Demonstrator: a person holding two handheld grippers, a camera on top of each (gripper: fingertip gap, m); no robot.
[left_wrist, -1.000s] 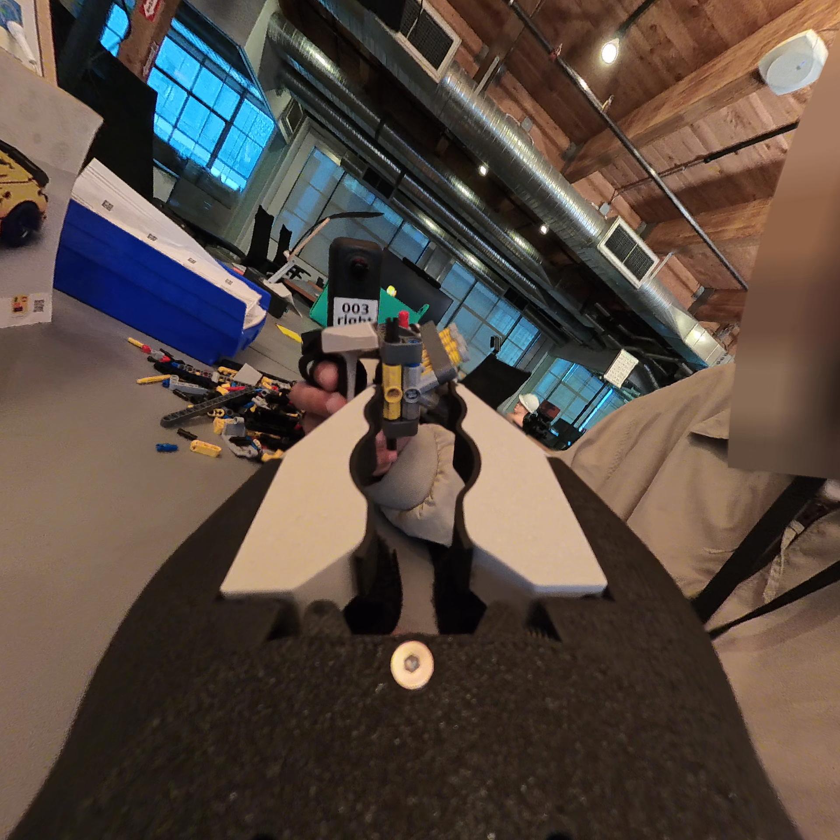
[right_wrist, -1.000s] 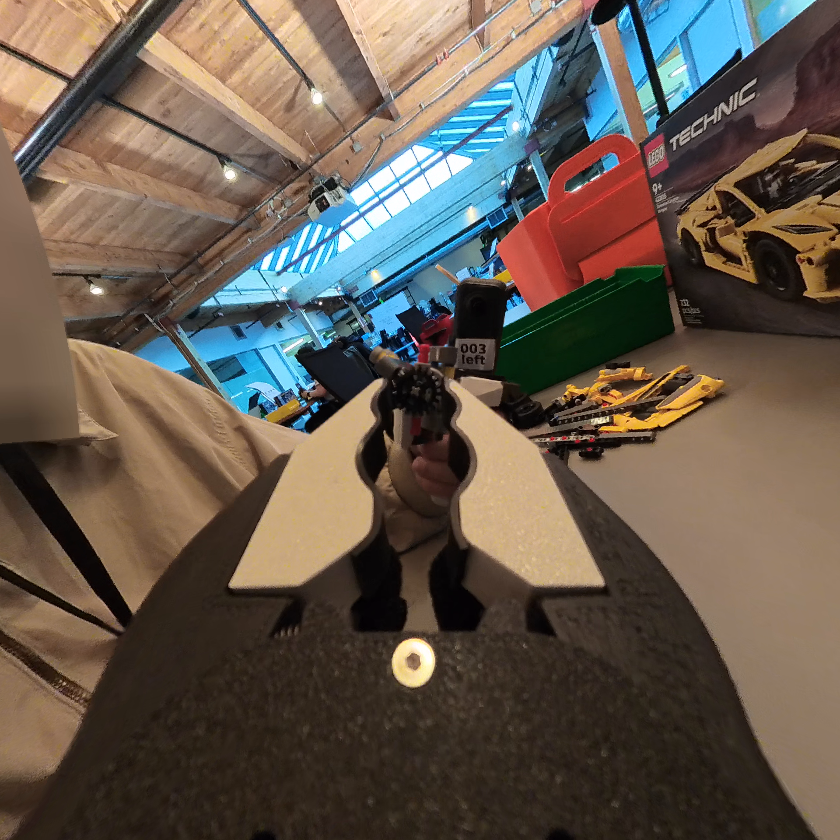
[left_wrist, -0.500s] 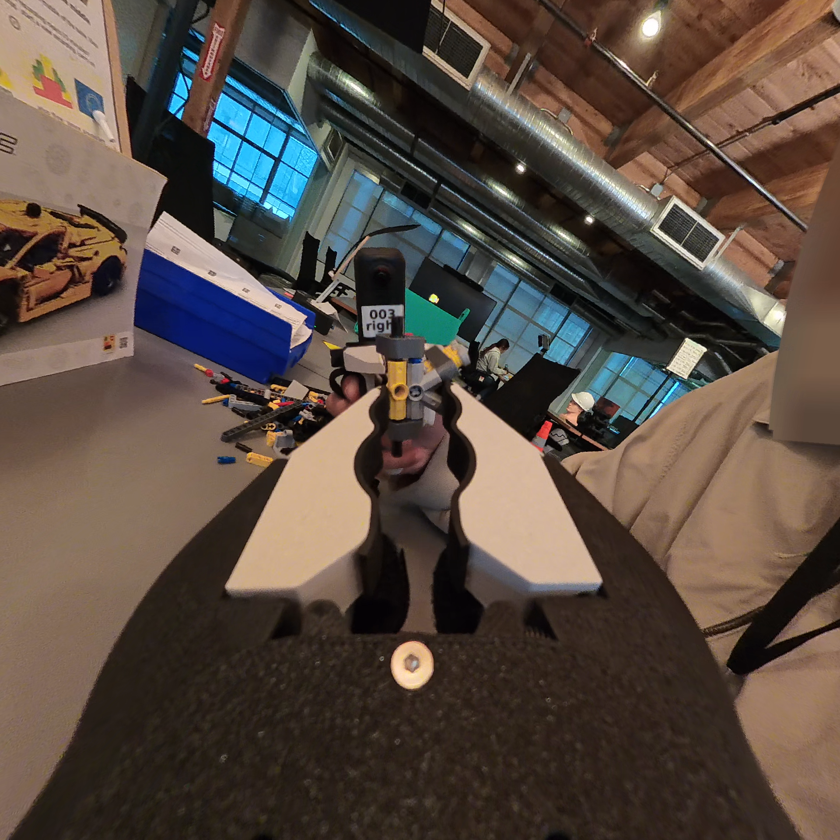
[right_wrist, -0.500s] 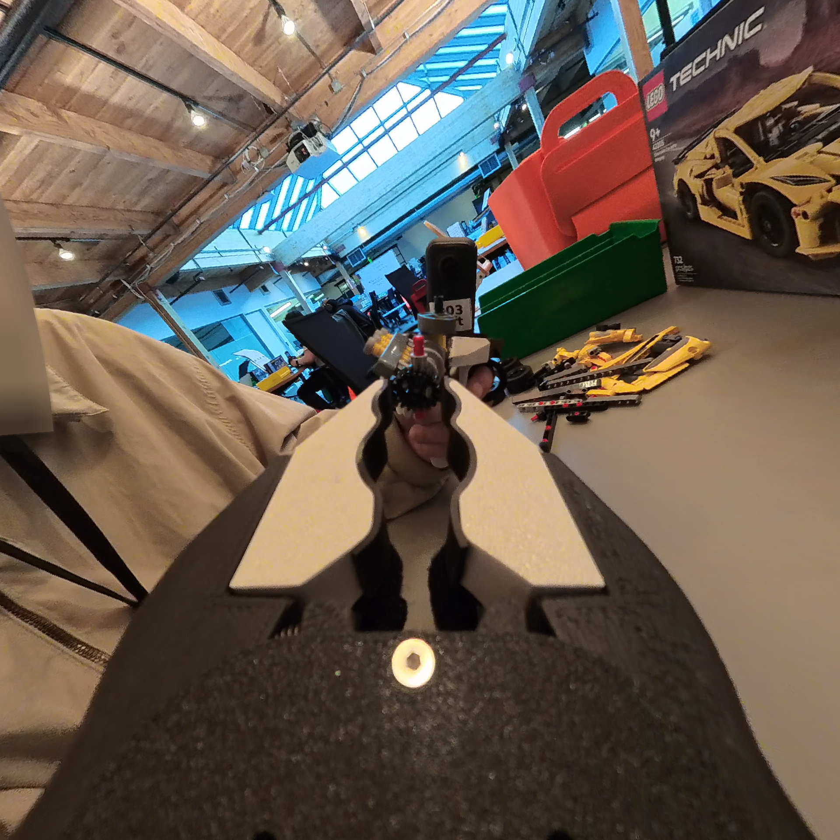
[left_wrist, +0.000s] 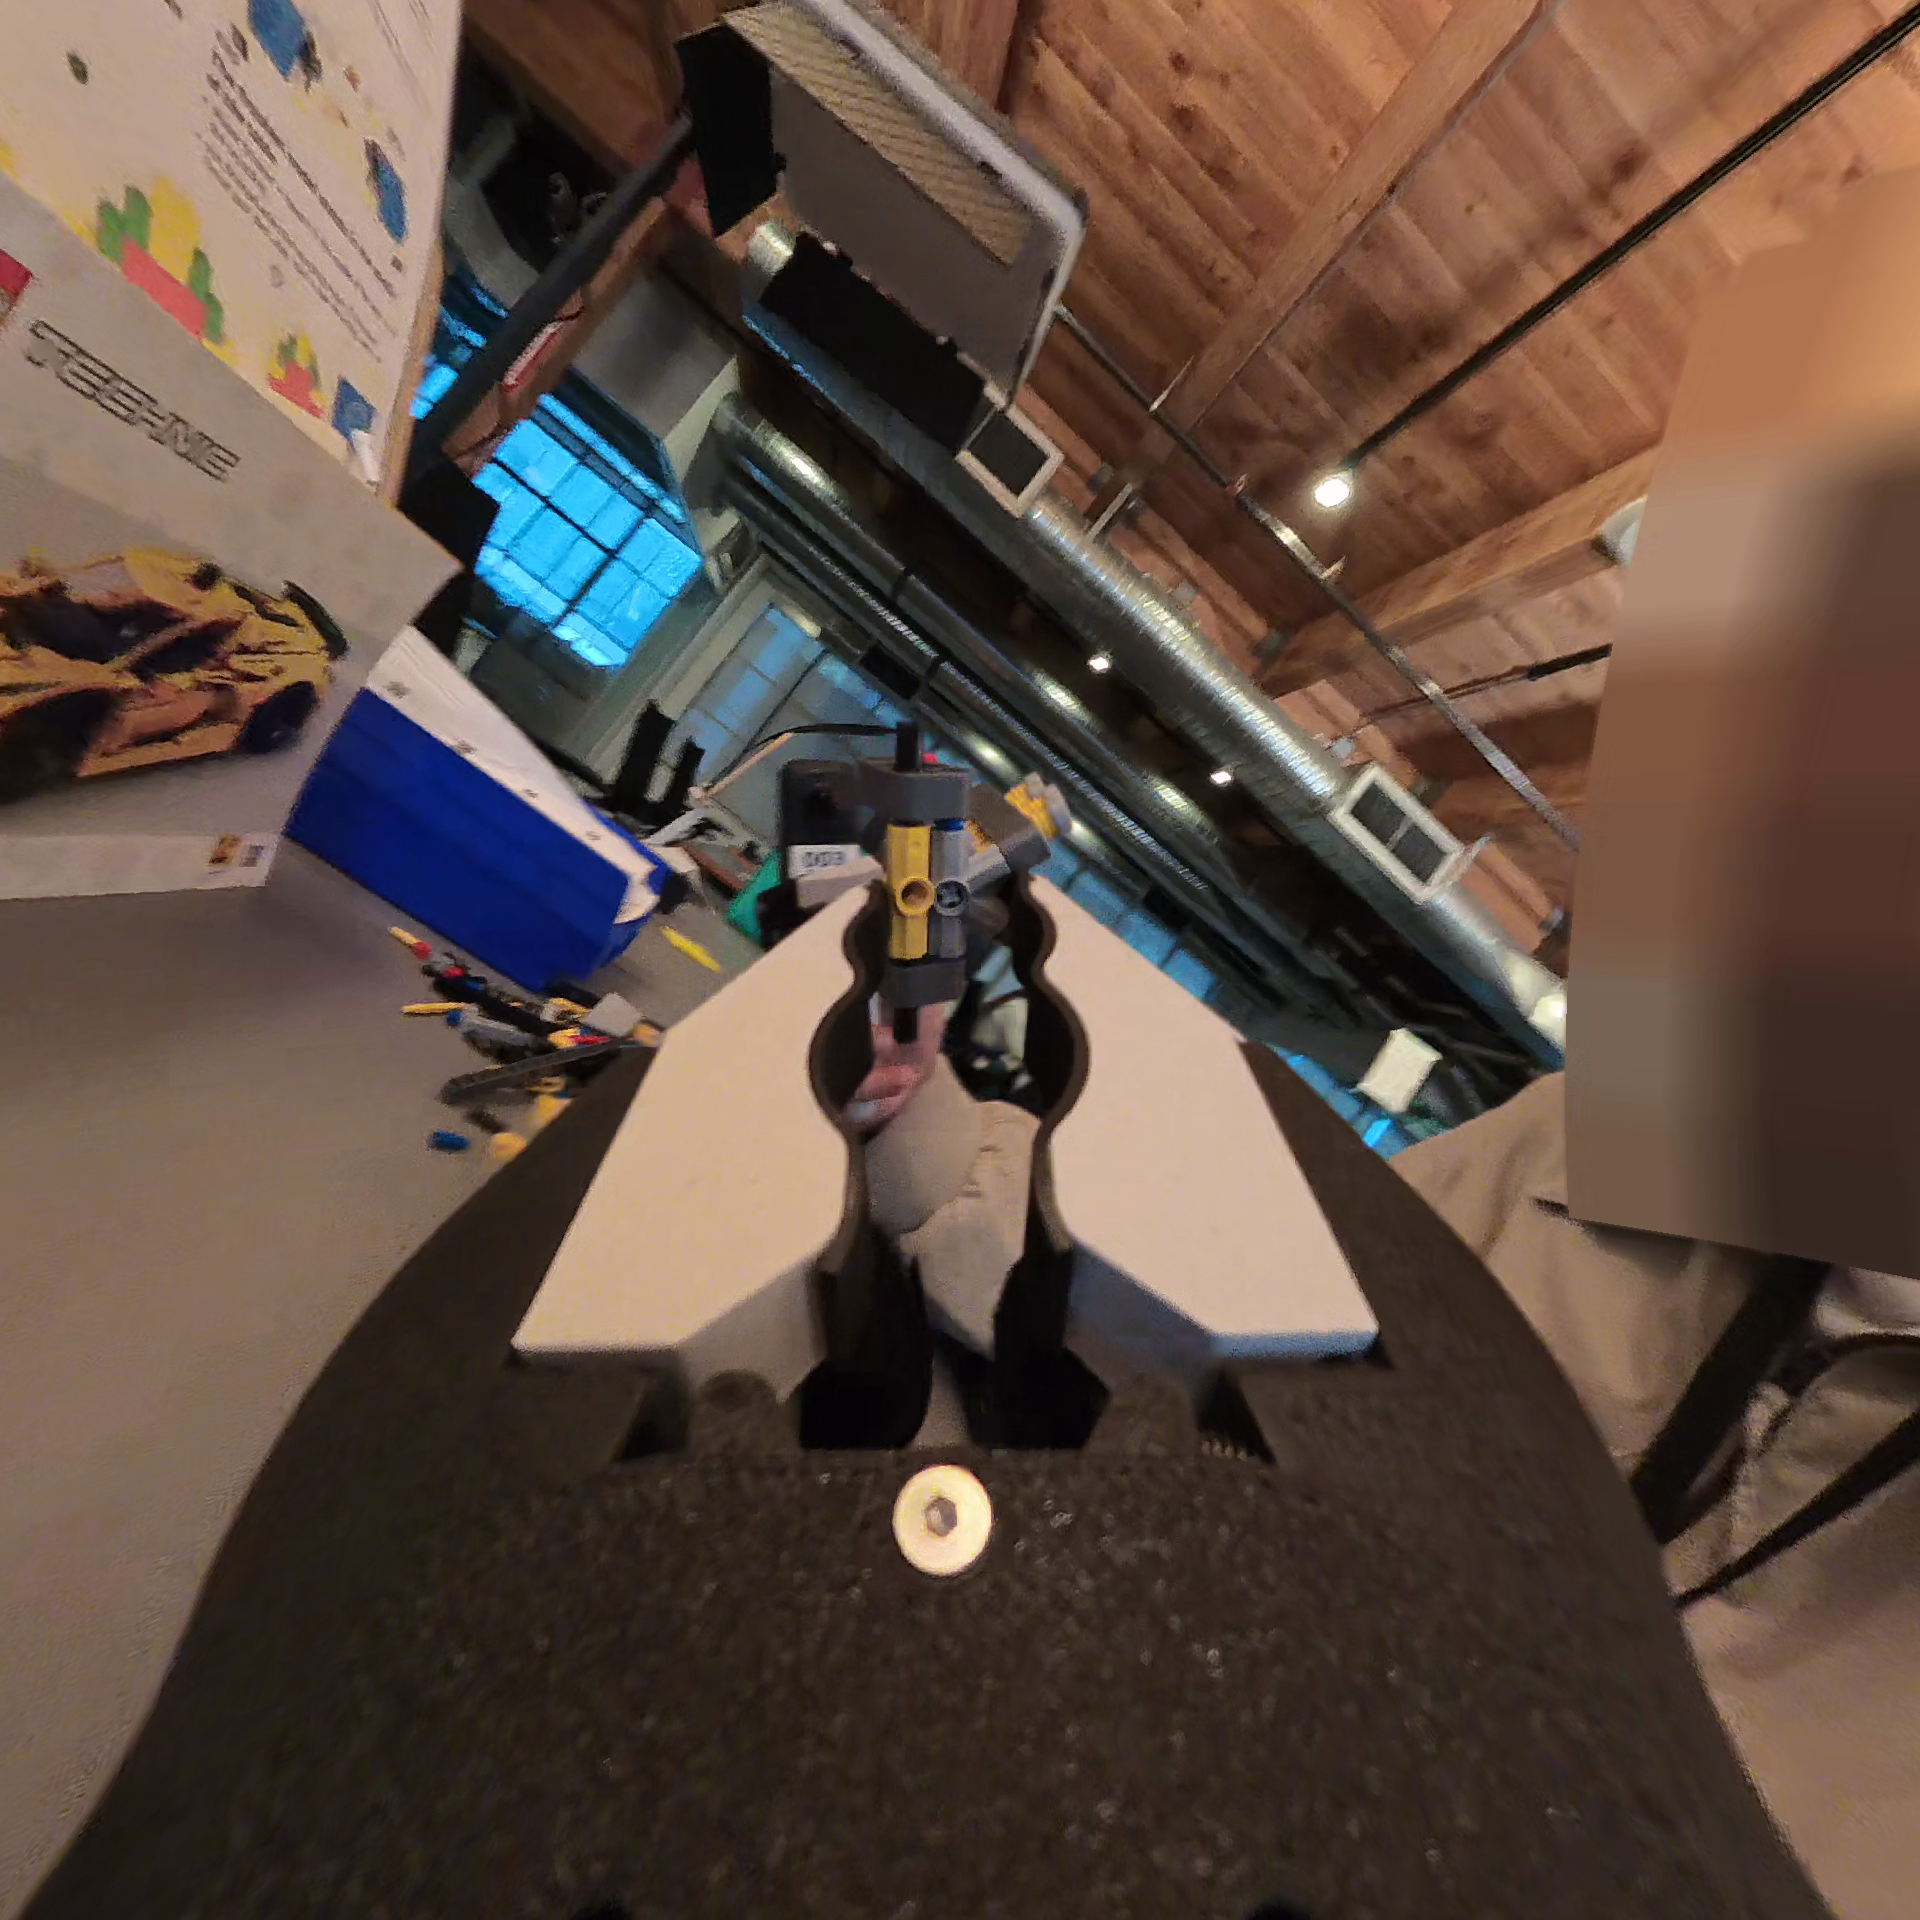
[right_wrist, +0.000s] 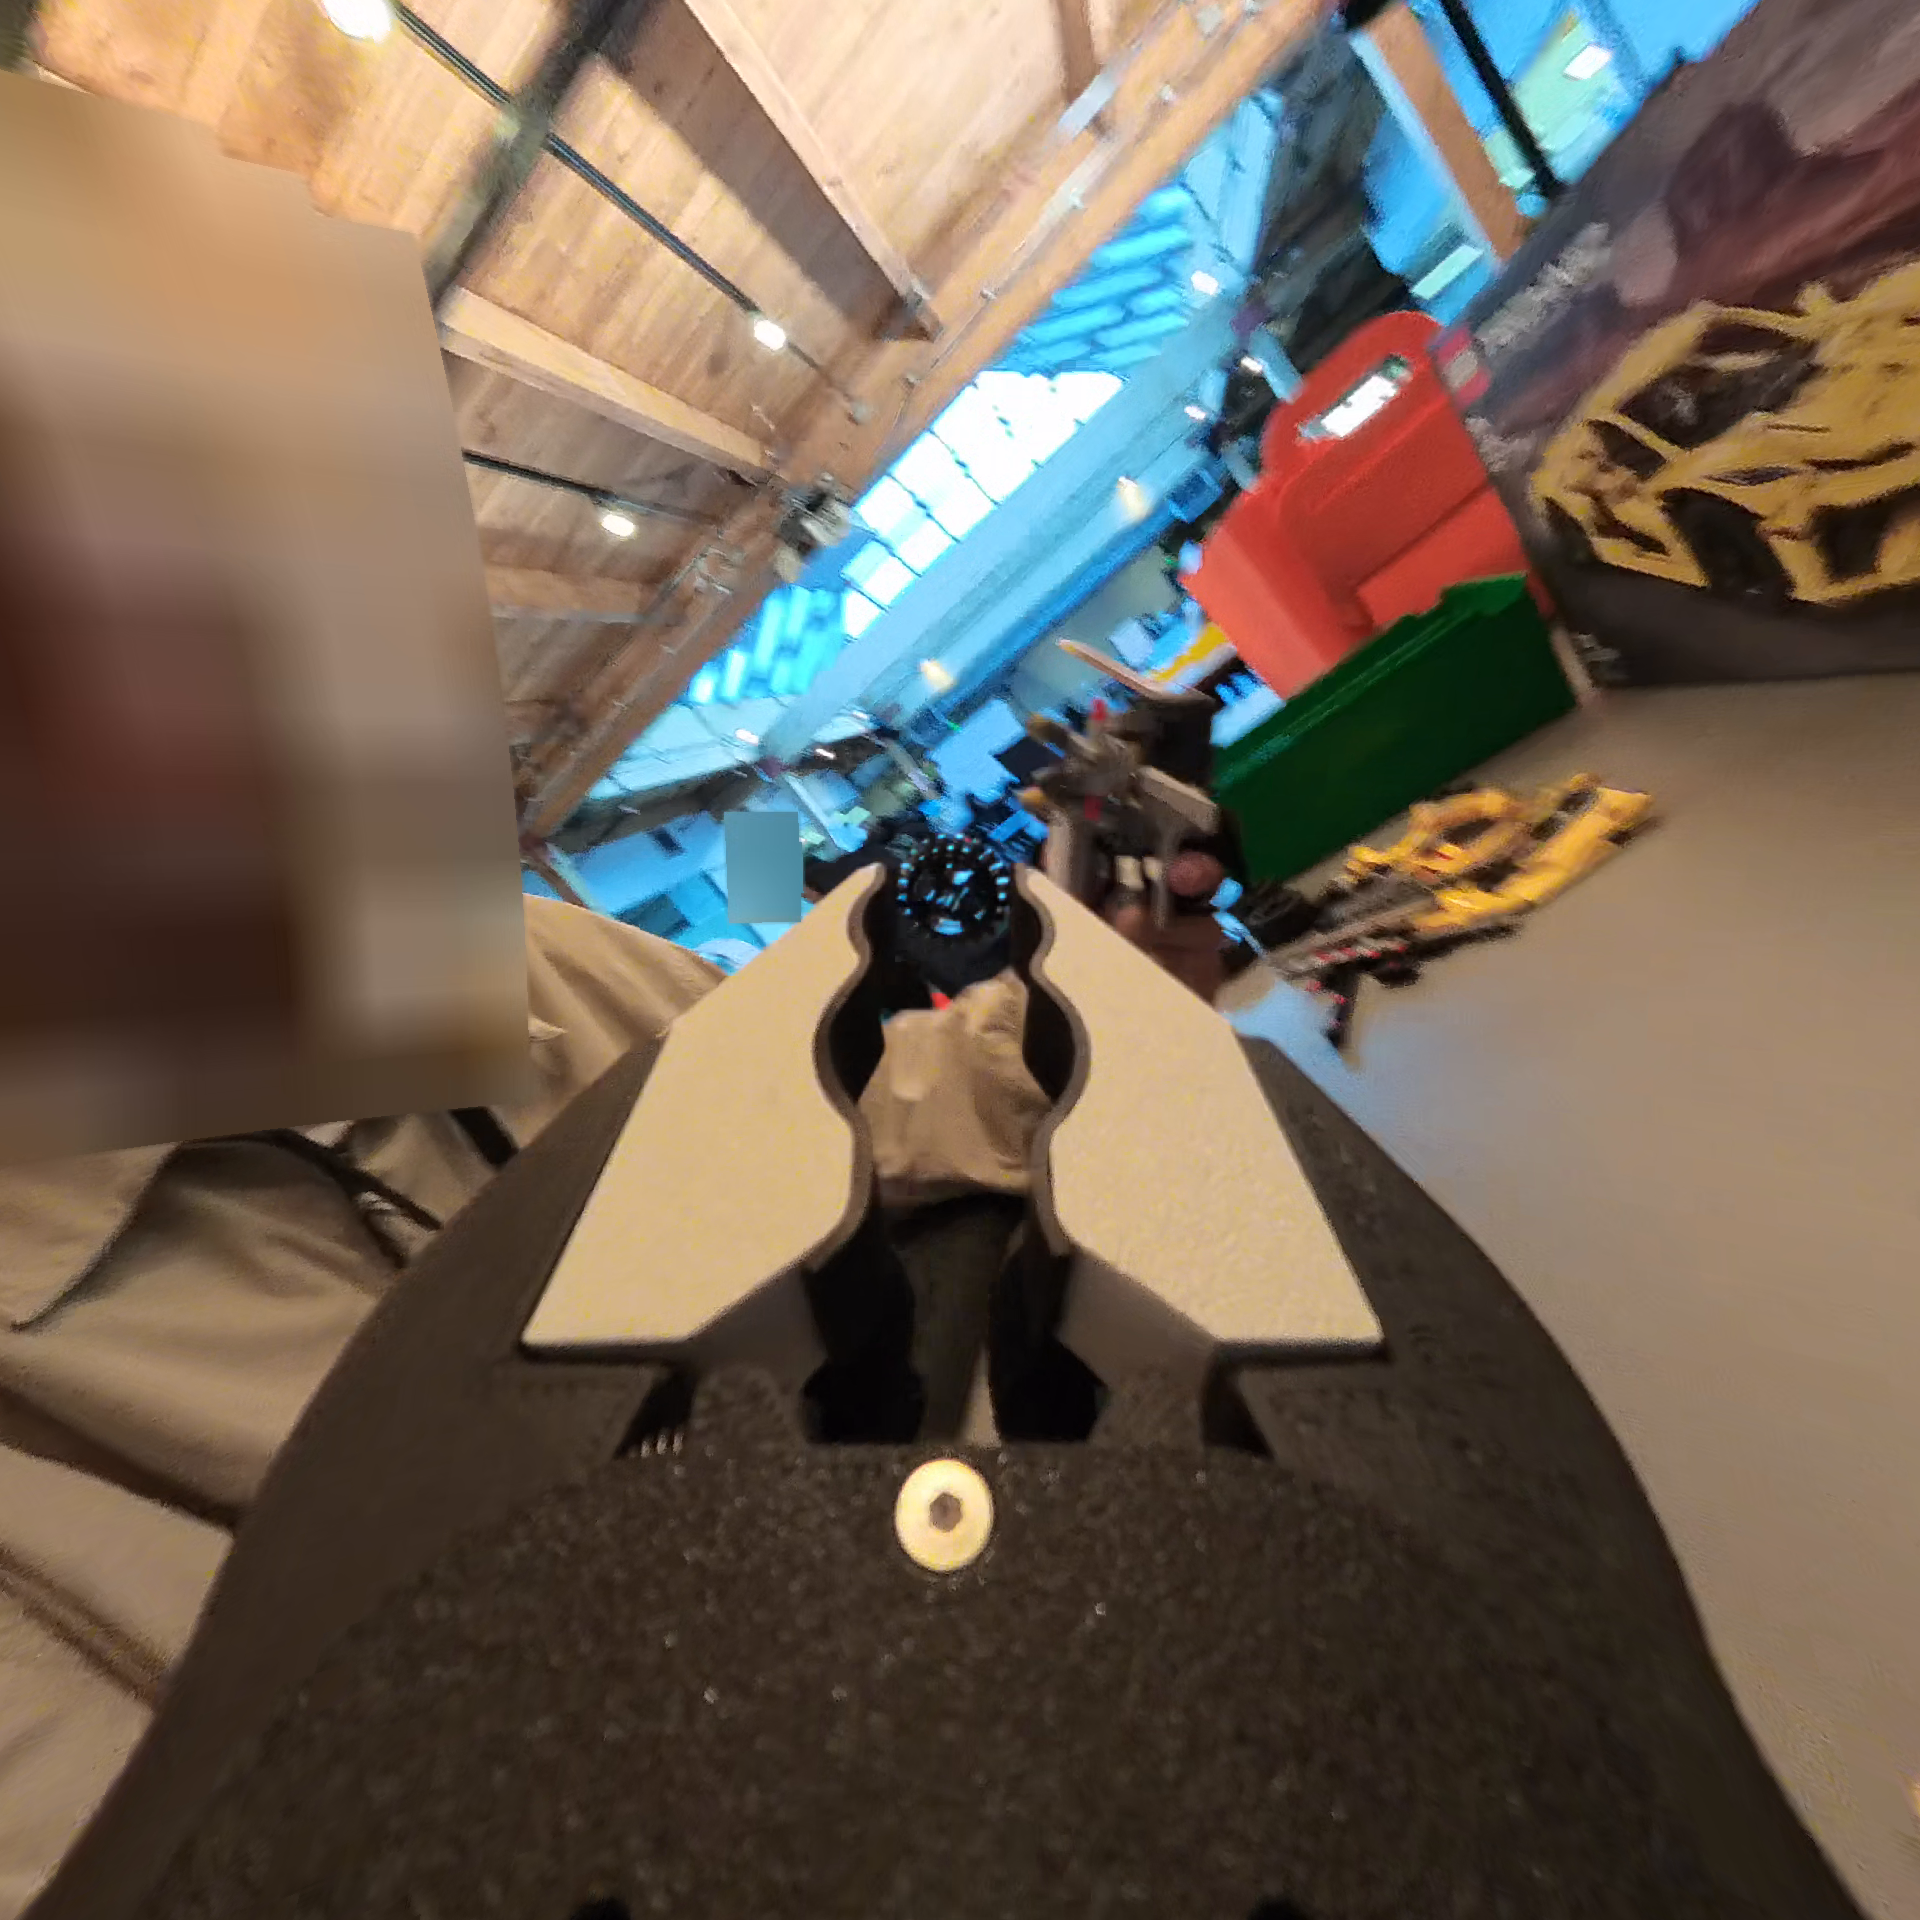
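1. Between the tips of my left hand-held gripper, I see a small grey-and-yellow plastic brick assembly with a black axle through it, pinched upright and held in the air above the grey tabletop.
2. My right hand-held gripper is pressed onto a small black toothed gear at its fingertips, also held off the tabletop.
3. From the right wrist view, the left gripper and its assembly sit just beyond and to the right of the gear, apart from it; that picture is blurred.
4. From the left wrist view, the right gripper shows behind the assembly, mostly hidden by it.
5. On the tabletop to the left lie loose black, yellow and blue brick pieces, near a blue bin topped with white sheets and a printed box picturing a yellow car.
6. On the right side I see a heap of yellow and black brick parts, a green tray, an orange-red carry case and a dark box showing a yellow car.
7. A person's beige sleeve shows behind the fingers.
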